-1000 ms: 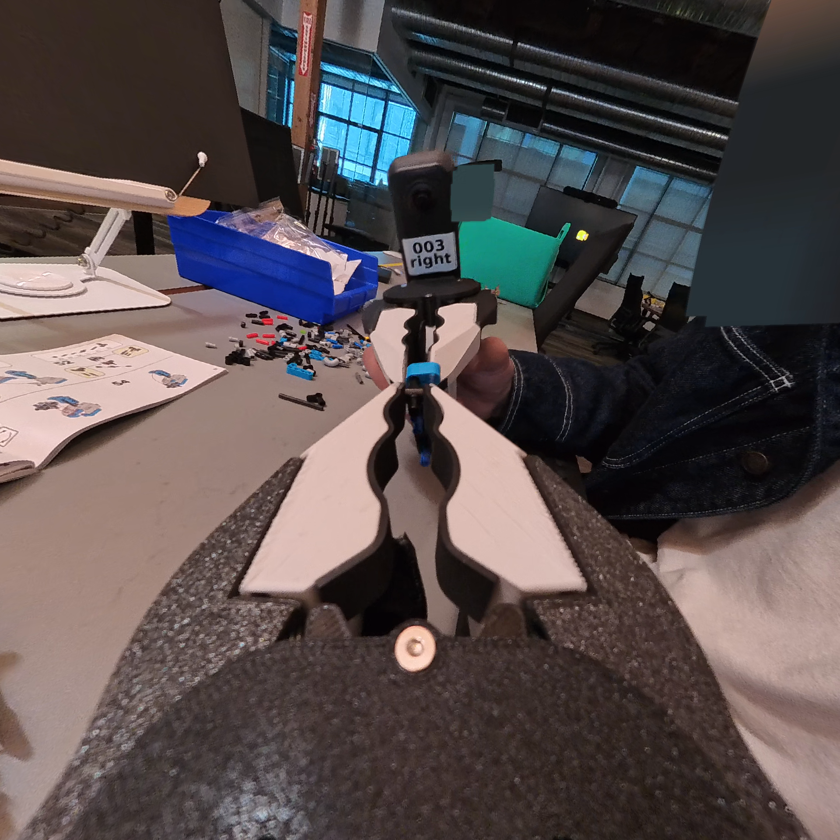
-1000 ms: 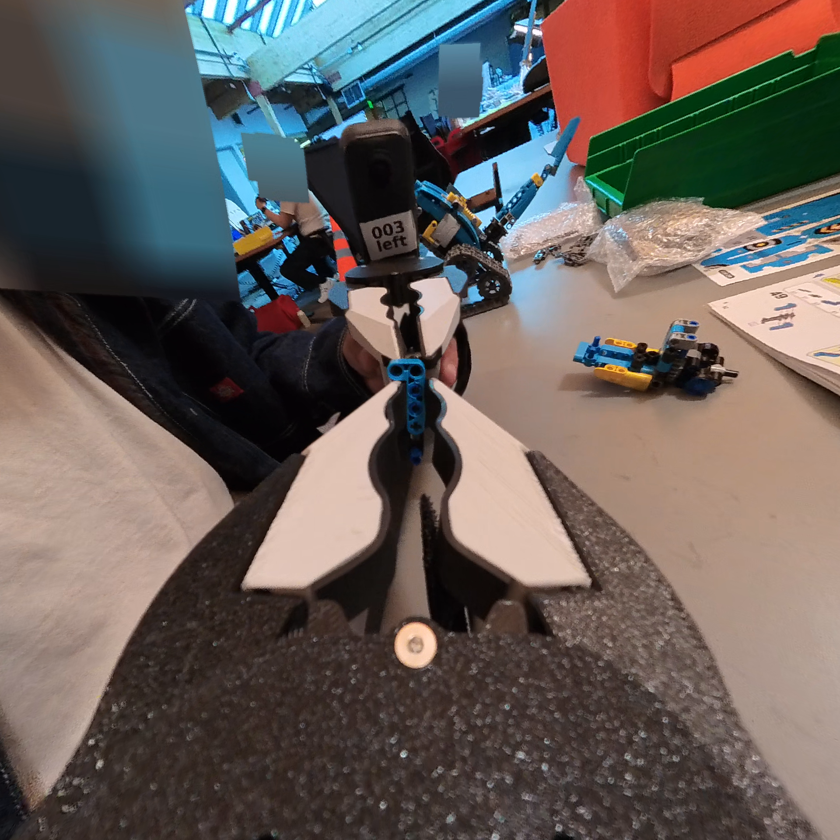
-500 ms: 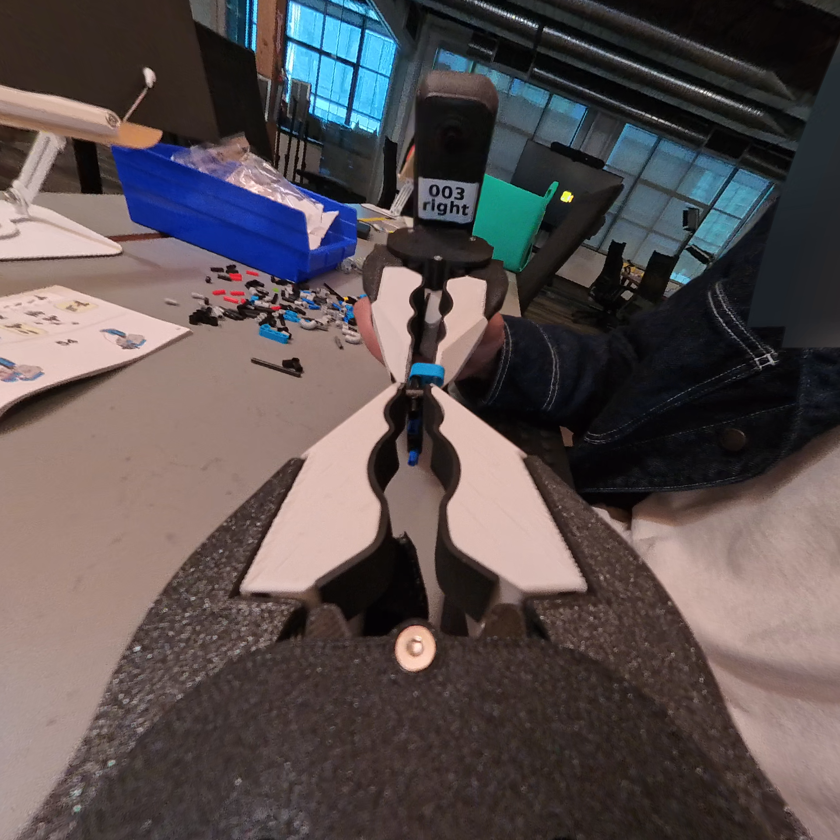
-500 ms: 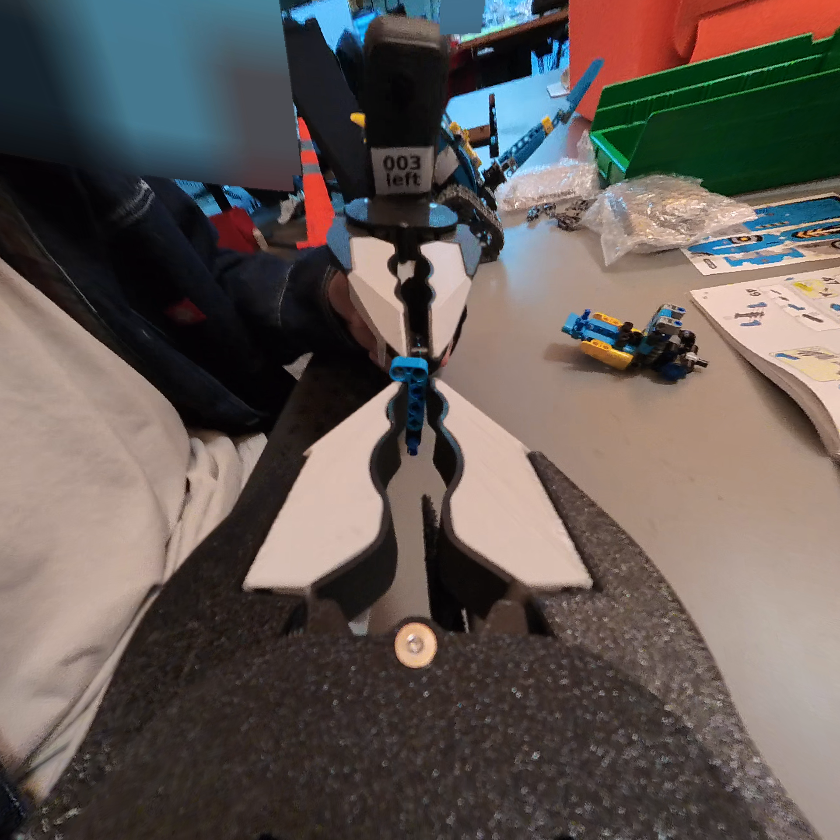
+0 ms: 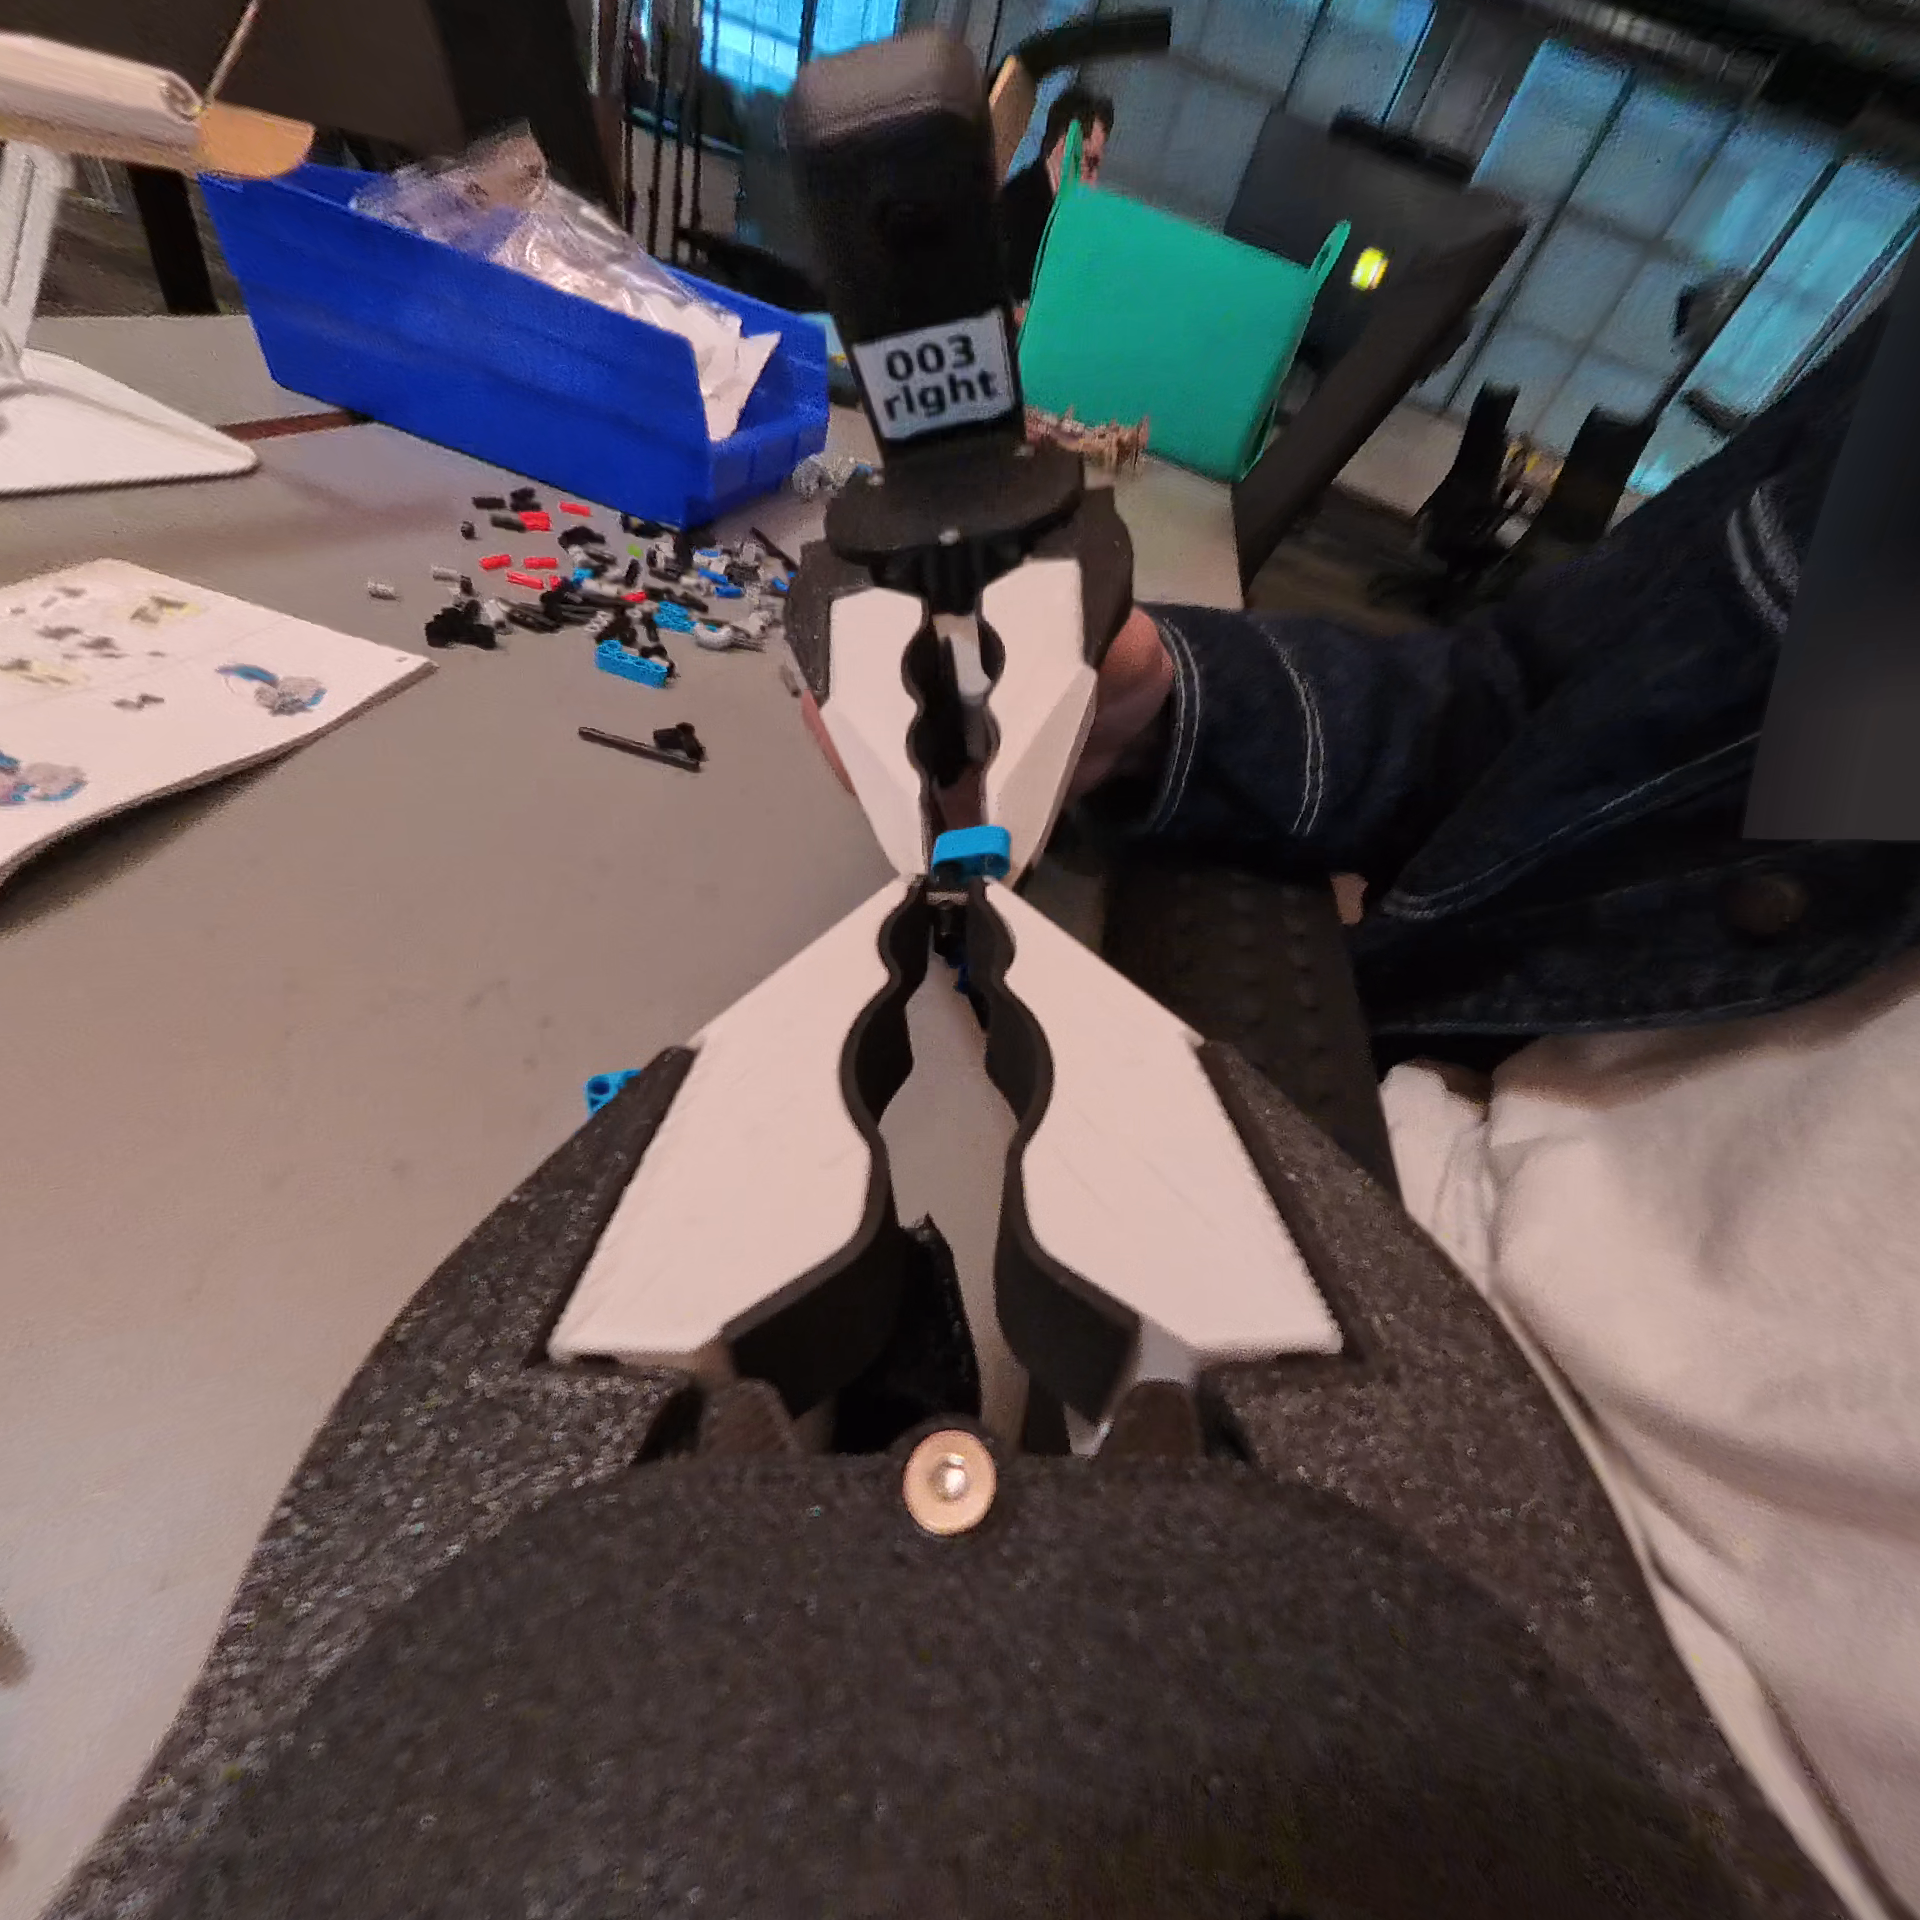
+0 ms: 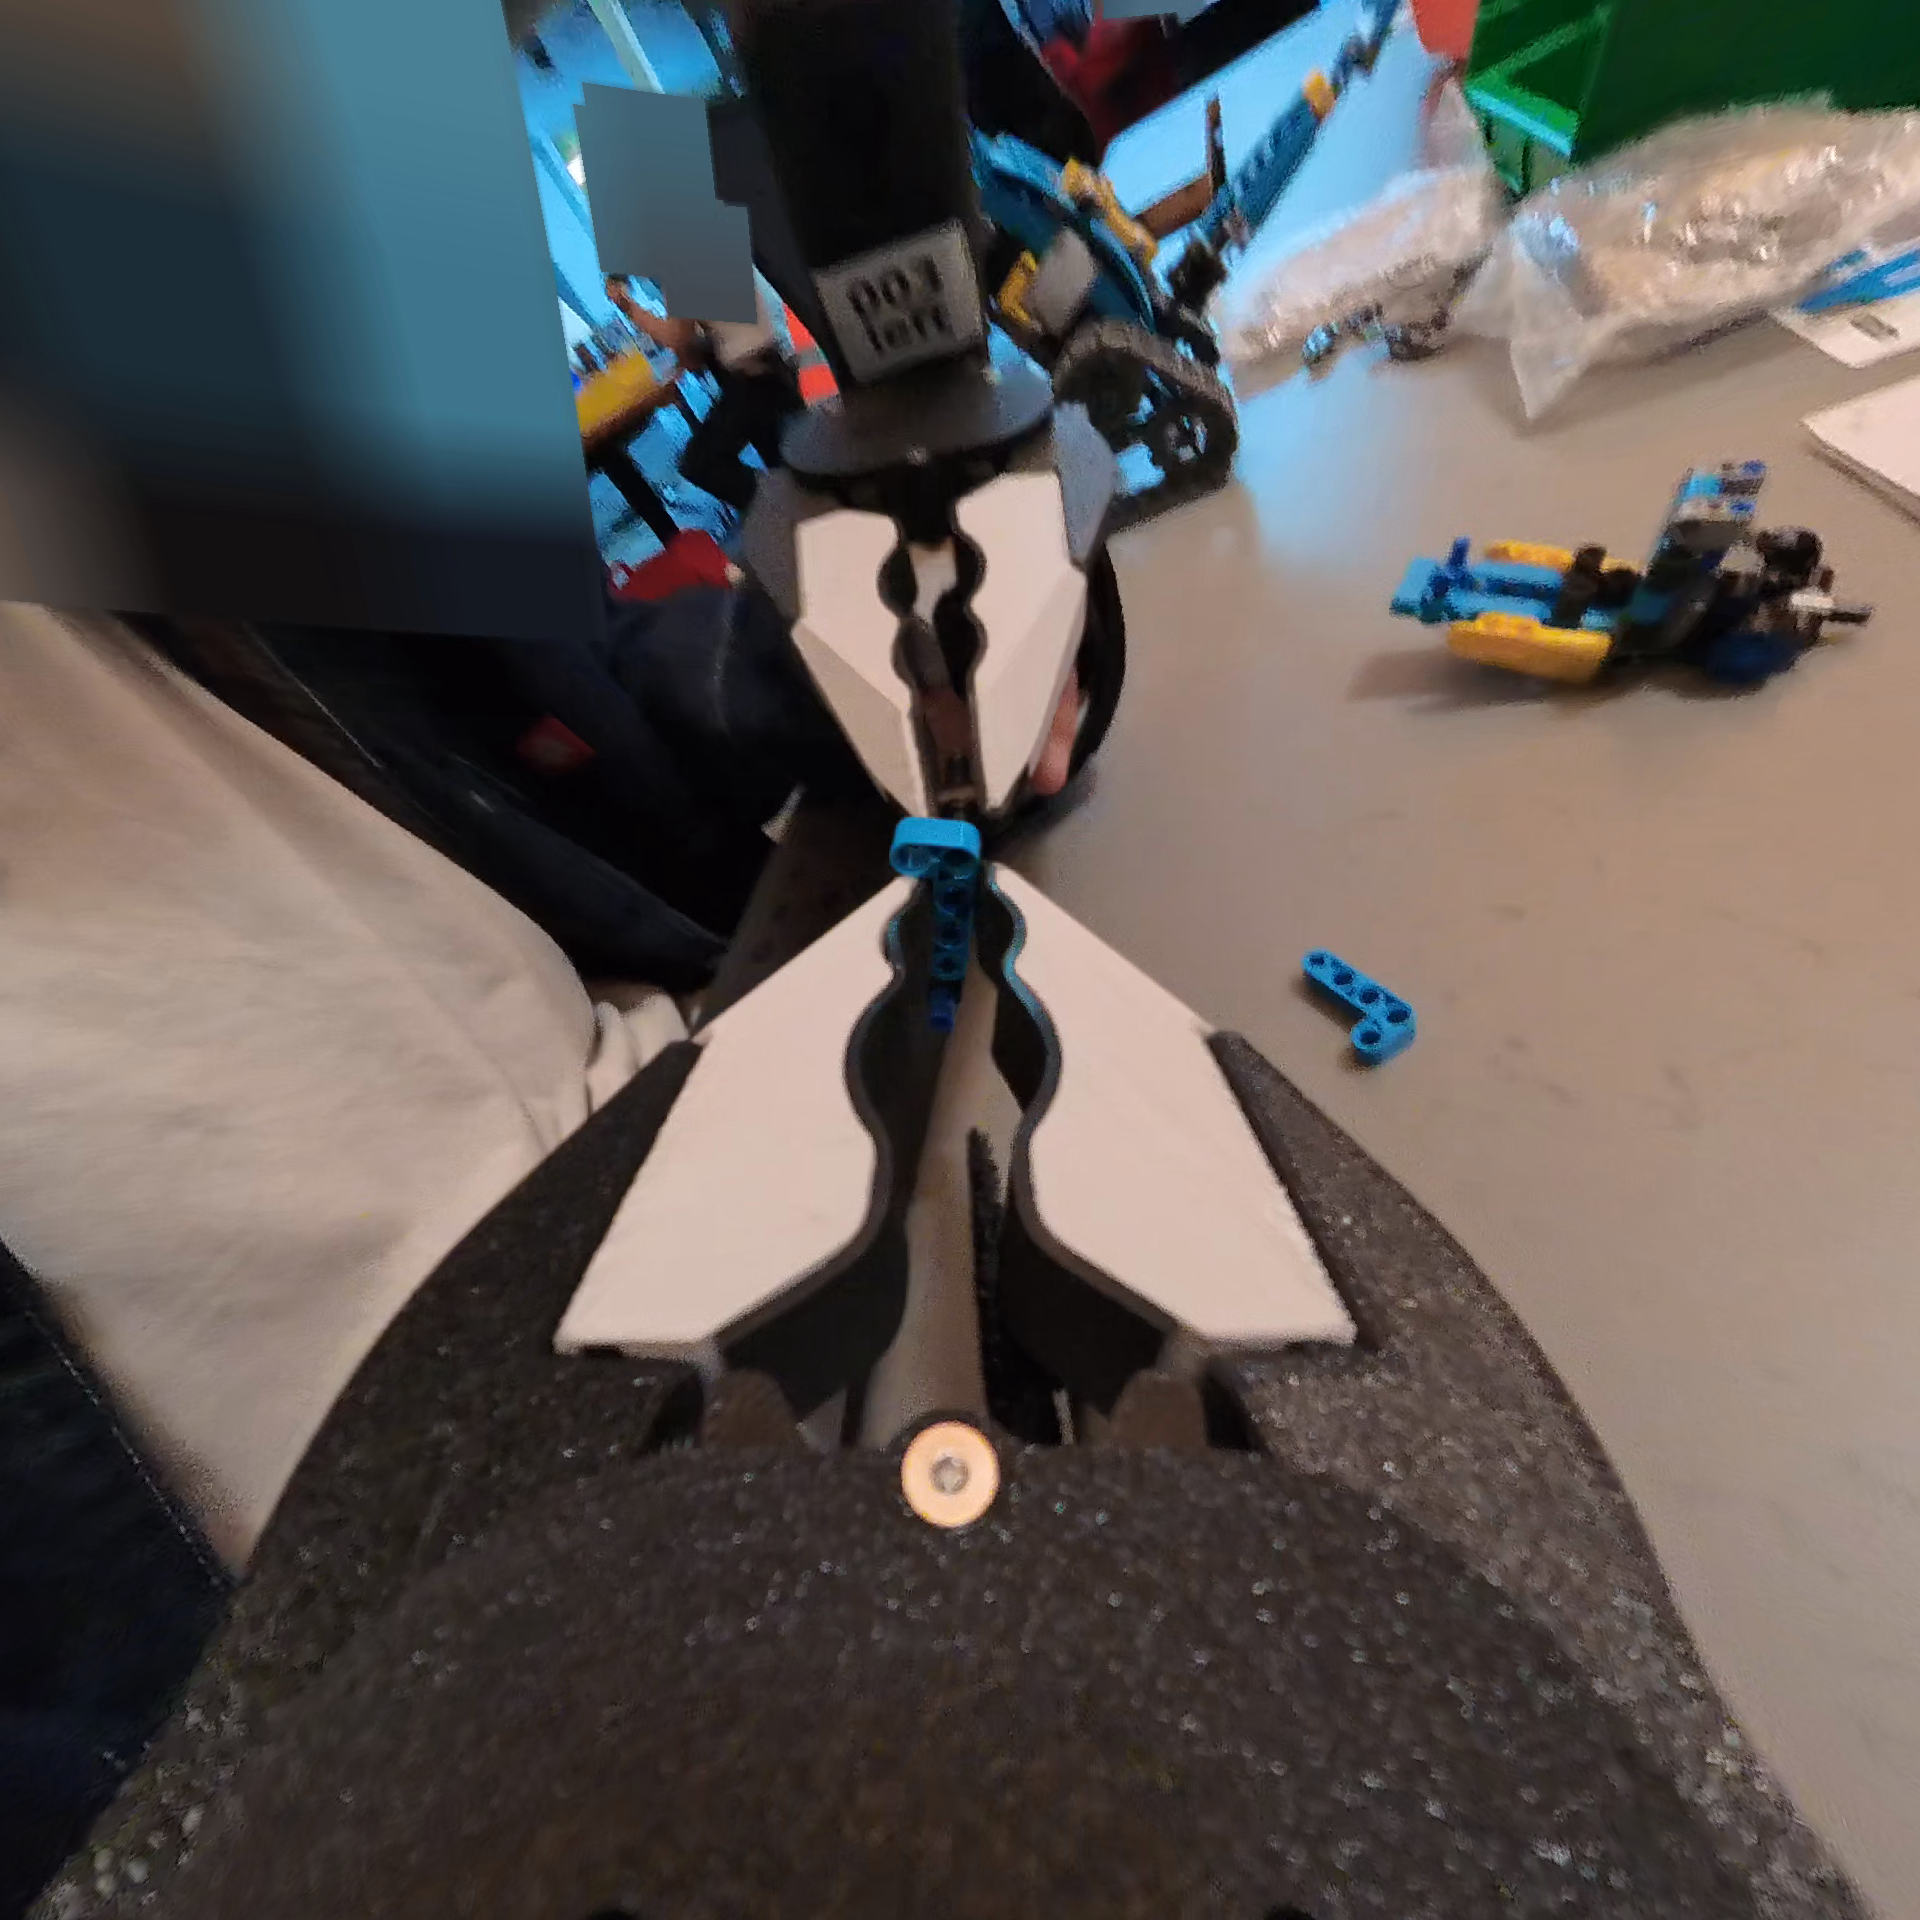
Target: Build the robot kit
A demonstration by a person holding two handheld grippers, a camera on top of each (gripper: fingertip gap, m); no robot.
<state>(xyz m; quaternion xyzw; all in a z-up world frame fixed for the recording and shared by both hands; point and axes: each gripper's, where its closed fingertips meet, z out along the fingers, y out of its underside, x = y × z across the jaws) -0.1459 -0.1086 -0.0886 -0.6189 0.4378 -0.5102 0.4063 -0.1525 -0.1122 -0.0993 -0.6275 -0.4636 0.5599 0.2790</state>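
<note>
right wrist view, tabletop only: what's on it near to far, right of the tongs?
Loose blue L-shaped beam → small blue-and-yellow brick vehicle → clear plastic bags → green bin at the far edge.

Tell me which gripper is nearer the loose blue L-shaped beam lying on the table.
Right. The right gripper, shut on a blue L-shaped beam, hangs just beside the loose blue beam. The left gripper faces it tip to tip, slightly farther off.
</note>
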